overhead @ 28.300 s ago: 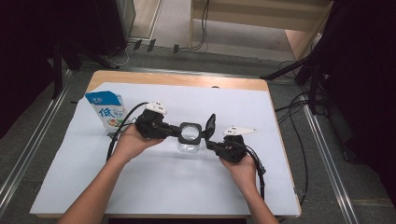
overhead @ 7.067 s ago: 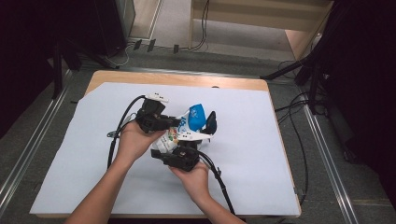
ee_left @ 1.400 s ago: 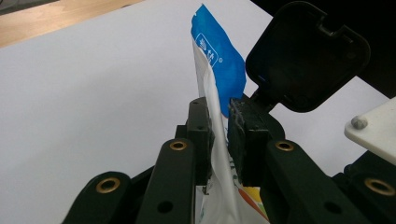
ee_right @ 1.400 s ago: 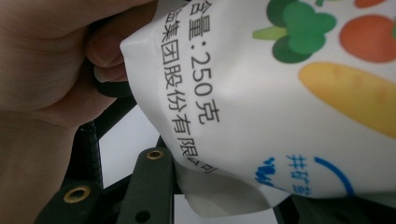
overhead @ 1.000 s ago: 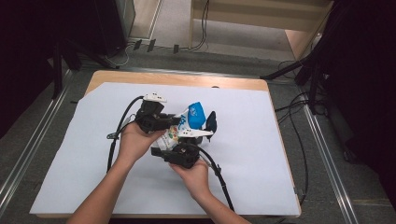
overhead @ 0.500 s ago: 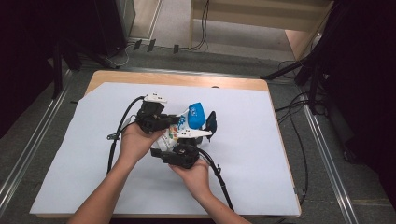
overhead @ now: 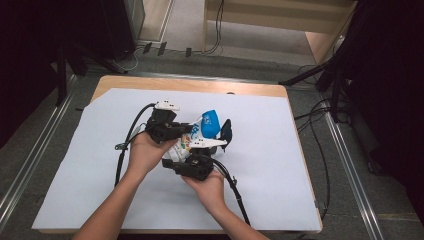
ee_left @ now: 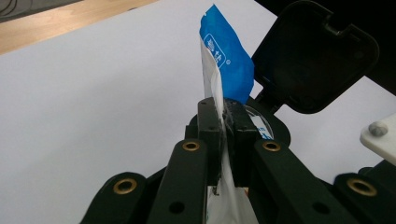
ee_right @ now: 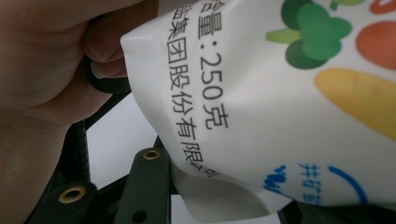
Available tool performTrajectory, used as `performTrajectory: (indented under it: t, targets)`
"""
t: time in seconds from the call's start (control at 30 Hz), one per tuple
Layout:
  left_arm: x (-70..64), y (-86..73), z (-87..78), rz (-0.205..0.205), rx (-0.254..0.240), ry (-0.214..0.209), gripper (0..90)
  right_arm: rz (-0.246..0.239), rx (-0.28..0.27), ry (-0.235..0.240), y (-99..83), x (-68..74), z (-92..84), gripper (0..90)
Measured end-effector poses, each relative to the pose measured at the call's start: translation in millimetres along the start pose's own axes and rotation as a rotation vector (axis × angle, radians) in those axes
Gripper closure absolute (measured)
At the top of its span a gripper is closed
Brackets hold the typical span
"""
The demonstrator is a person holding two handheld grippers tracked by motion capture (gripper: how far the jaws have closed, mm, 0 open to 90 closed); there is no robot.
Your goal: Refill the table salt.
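A white pouch (overhead: 183, 146) with a blue top (overhead: 209, 124) hangs tilted between both grippers above mid-table. My left gripper (ee_left: 223, 122) is shut on the pouch's thin upper edge, with the blue top (ee_left: 228, 63) sticking up past the pads. Just behind it stands a round container (ee_left: 267, 127) with its black flip lid (ee_left: 313, 56) raised; the lid (overhead: 226, 132) is also seen in the high view. My right gripper (ee_right: 219, 200) holds the pouch's printed lower end (ee_right: 280, 93); its jaws have just been closing on it. One finger (ee_right: 144, 186) presses against the pouch.
A white sheet (overhead: 75, 165) covers the wooden table (overhead: 200, 86). Black cables trail from the left gripper (overhead: 131, 131) and from the right gripper (overhead: 235, 190) toward the near edge. Metal rails run along both sides of the table.
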State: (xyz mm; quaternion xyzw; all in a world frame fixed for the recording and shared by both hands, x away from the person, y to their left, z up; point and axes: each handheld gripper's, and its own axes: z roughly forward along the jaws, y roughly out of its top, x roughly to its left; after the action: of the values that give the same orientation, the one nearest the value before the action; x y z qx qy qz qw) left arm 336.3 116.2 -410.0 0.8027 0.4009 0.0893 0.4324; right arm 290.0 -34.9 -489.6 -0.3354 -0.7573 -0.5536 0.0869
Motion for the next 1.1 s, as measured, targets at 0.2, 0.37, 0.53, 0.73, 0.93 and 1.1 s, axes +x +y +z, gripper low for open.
performTrajectory:
  t: [0.2, 0.37, 0.53, 0.73, 0.93, 1.1]
  targets:
    - [-0.5, 0.0, 0.2, 0.0, 0.002, -0.002, 87.4, 0.016, -0.006, 0.011, -0.2, -1.3, 0.1, 68.0]
    - [-0.9, 0.0, 0.3, -0.001, 0.0, -0.002, 87.5, 0.018, -0.007, 0.014, -0.4, -1.3, 0.3, 68.2]
    - [-1.4, 0.2, 0.0, -0.002, 0.0, -0.002, 87.6, 0.001, -0.004, 0.007, -0.3, -0.3, 0.2, 67.3]
    - [-2.2, 0.3, 0.2, -0.003, -0.001, 0.001, 87.9, -0.049, 0.014, -0.031, -0.7, 2.9, 2.2, 62.2]
    - [-2.0, 0.2, 0.4, -0.003, -0.002, -0.001, 87.6, -0.026, 0.008, -0.018, -0.2, 1.4, 1.5, 66.8]
    - [-1.7, 0.2, 0.6, -0.005, -0.001, -0.005, 87.5, -0.007, -0.001, -0.008, -0.2, 1.1, 1.2, 67.9]
